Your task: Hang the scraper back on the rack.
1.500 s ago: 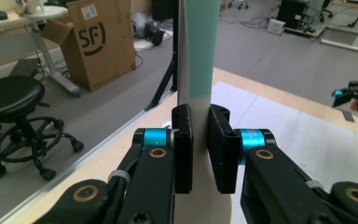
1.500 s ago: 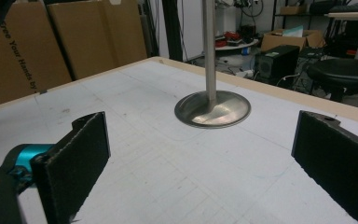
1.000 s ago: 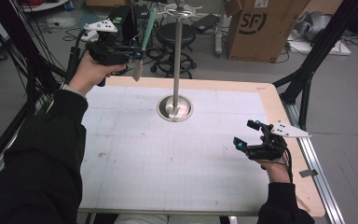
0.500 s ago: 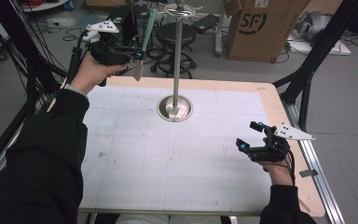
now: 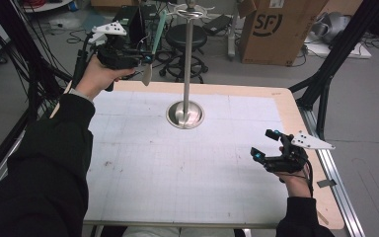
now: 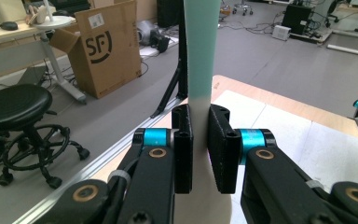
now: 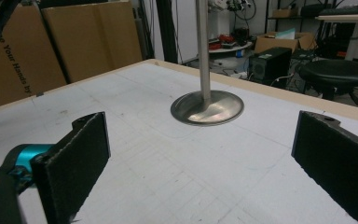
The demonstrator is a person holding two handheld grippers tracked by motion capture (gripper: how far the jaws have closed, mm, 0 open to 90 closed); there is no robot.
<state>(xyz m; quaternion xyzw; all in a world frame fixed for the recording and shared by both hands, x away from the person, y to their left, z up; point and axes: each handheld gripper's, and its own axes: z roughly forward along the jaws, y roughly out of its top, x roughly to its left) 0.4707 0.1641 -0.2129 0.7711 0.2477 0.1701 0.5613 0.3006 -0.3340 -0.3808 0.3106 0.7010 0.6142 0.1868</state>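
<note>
My left gripper (image 5: 144, 61) is raised over the table's far left corner, shut on a long utensil (image 5: 154, 39) with a mint-green upper part and a cream lower part. In the left gripper view the utensil (image 6: 200, 56) stands upright with both black pads (image 6: 182, 149) pressed against its cream section. A metal stand (image 5: 189, 64) with a round base (image 5: 184, 115) rises from the middle of the table, with hooks at its top. My right gripper (image 5: 262, 144) rests low near the right edge, open and holding nothing. It faces the stand's base (image 7: 207, 107), and its jaws stand wide apart (image 7: 200, 158).
The table (image 5: 143, 173) has a white gridded mat with a wooden border. Behind it stand a black stool (image 5: 185, 37) and a cardboard box (image 5: 271, 29). Black frame legs (image 5: 325, 84) stand off the right corner, and cables hang at the left.
</note>
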